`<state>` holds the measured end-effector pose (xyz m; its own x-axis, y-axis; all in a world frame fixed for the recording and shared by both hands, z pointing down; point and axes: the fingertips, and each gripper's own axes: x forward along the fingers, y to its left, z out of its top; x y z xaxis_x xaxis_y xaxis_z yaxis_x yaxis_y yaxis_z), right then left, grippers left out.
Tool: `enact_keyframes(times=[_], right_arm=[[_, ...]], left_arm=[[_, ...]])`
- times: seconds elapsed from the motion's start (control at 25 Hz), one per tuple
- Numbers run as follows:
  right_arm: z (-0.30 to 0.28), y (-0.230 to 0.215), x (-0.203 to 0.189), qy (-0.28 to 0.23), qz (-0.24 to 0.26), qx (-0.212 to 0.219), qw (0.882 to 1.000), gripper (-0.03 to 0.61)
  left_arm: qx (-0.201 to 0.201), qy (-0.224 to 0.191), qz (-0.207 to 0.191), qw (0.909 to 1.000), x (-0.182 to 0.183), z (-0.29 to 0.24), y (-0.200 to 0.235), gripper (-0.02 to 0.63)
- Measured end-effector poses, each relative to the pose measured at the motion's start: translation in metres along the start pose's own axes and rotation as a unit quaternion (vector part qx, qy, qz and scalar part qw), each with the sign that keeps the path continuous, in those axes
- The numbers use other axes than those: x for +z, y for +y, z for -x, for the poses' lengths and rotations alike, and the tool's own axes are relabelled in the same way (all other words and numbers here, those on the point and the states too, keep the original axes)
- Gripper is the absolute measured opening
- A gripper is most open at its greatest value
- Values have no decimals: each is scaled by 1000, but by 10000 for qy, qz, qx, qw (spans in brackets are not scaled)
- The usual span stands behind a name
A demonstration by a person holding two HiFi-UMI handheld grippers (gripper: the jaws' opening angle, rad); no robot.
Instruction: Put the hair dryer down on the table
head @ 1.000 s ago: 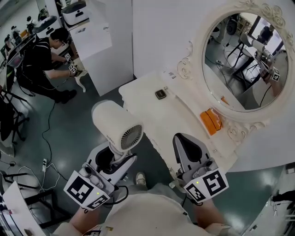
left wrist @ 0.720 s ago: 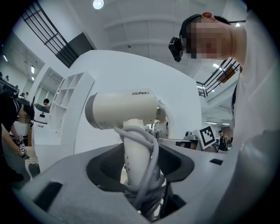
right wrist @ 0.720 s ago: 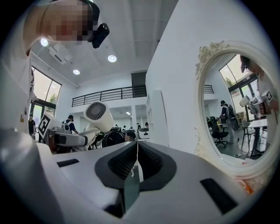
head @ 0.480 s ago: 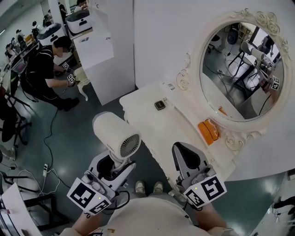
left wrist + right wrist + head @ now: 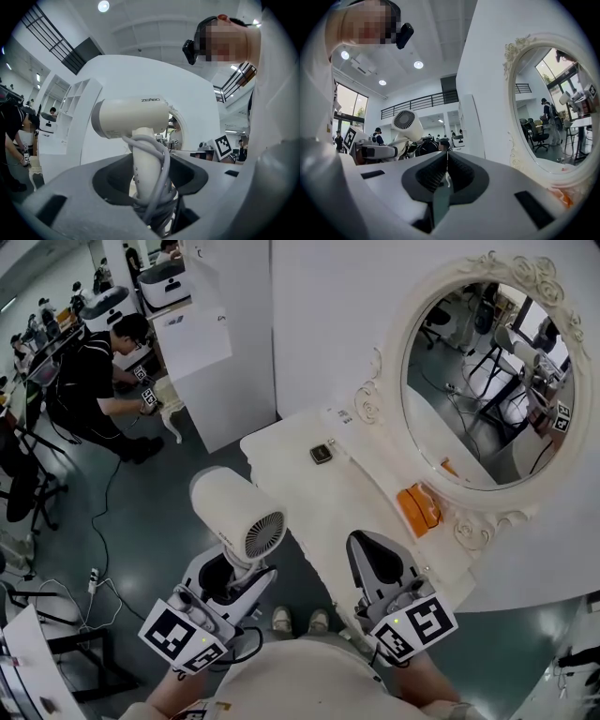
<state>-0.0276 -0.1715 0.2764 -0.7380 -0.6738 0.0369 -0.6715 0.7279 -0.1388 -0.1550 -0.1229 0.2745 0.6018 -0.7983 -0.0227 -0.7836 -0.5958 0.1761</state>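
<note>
1. Seen from the head view, the left hand-held gripper (image 5: 228, 570) holds a white hair dryer (image 5: 239, 512) upright. Its round grille faces up toward the camera.
2. The left gripper view shows the jaws clamped on the dryer's handle, with the grey cord (image 5: 159, 180) looped round the handle and bunched between them.
3. The dryer sits at about 8 o'clock from the frame's centre. It is over the dark floor, just beside the white desk (image 5: 309, 498), whose near edge lies at the dryer's 3 o'clock.
4. Over the last second little has changed: the dryer has stayed at about the same height and on the same side, and the desk has drifted only slightly in the frame. It is not yet above the desk, so the setting-down has probably not begun.
5. The right hand-held gripper (image 5: 375, 559) hangs at 5 o'clock, over the desk's near end. Its jaws are pressed together with nothing between them.
6. On the desk, a small dark square thing (image 5: 321, 454) lies at 12 o'clock of centre and an orange thing (image 5: 419, 507) lies at 3 o'clock, below the oval mirror (image 5: 478, 381). The bare patch between them looks the likeliest landing spot.
</note>
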Motion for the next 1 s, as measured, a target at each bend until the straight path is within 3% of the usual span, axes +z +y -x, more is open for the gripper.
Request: enact_keyframes(times=[0.64,1.0], right_arm=[[-5,-18,-13,105,-91,-2,9999,21],[-38,-51,6,63,509,-127,9986,21]], left_arm=[[245,211,102,9994,-2,-13,3,230],[125,502,16,9987,-3,-75,32,230]])
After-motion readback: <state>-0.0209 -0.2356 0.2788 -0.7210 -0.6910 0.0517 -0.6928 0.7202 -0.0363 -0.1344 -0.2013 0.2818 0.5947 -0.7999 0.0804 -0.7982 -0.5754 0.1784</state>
